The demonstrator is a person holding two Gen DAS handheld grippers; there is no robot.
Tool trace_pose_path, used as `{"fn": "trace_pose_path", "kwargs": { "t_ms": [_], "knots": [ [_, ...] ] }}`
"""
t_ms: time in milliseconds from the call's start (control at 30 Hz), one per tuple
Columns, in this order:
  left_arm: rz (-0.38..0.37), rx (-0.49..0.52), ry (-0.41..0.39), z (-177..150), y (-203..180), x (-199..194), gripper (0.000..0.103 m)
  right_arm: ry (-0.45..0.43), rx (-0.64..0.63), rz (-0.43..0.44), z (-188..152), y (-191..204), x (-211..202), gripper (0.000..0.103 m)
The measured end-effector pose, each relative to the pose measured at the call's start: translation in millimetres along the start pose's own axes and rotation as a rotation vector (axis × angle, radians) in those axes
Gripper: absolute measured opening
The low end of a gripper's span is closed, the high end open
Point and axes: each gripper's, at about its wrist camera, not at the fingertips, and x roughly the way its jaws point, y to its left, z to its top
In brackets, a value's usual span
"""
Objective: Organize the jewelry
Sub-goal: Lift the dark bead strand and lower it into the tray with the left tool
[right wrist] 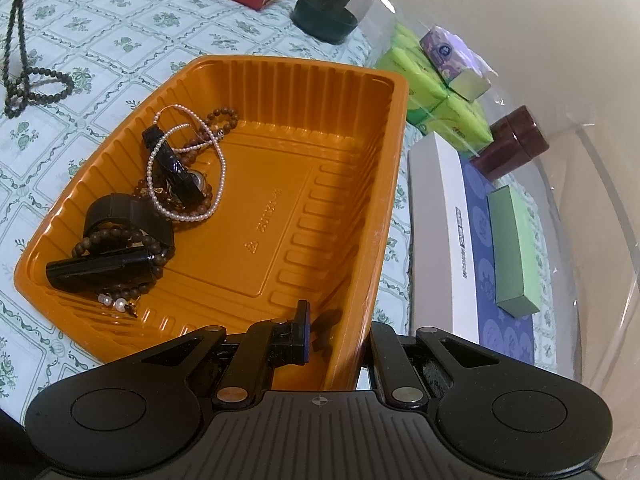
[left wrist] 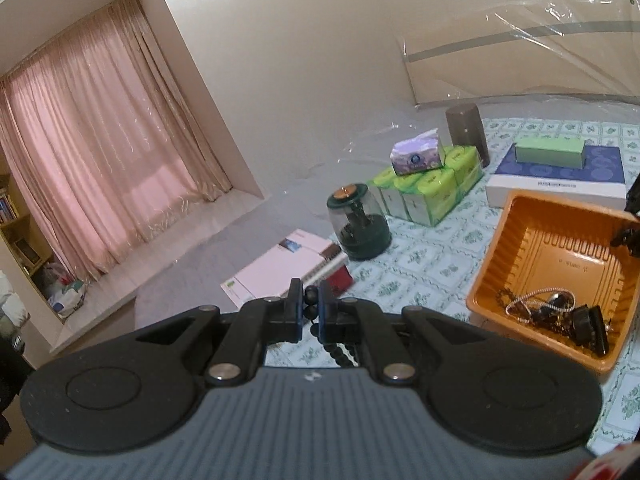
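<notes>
Surface: green-flowered tablecloth [right wrist: 120,40], pink curtain [left wrist: 92,152] behind.
Left tongs [left wrist: 310,304]: clamped on my dark bead string [left wrist: 310,300]; its lower end cut off here, but my right view shows it trailing onto the cloth.
Right tongs [right wrist: 336,332]: pinching orange tray [right wrist: 384,216] wall; outer finger hidden.
Tray jewelry: tangled pearls [right wrist: 188,168], hard to separate.

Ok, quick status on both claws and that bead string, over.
Left claw shut on dark bead string, its low end on the tablecloth. Right claw clamped on orange tray wall. Nothing in the way.
</notes>
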Motion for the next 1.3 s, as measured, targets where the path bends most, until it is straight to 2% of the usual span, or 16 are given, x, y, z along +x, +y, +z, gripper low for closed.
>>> {"fn": "trace_pose_path", "kwargs": {
  "t_ms": [433,833,1300],
  "knots": [
    [-0.013,0.069,-0.012,43.3,14.6,-1.1,0.006,-0.002,-0.006,-0.004,0.8,1.2,-0.6,0.010],
    [-0.079,0.087,-0.039,79.0,16.7,4.3,0.006,-0.001,-0.004,-0.001,0.2,0.5,0.2,0.009],
    [-0.172,0.092,-0.196,169.6,-9.7,-11.2,0.006,-0.005,0.003,0.002,-1.0,-0.3,1.4,0.009]
  ]
}}
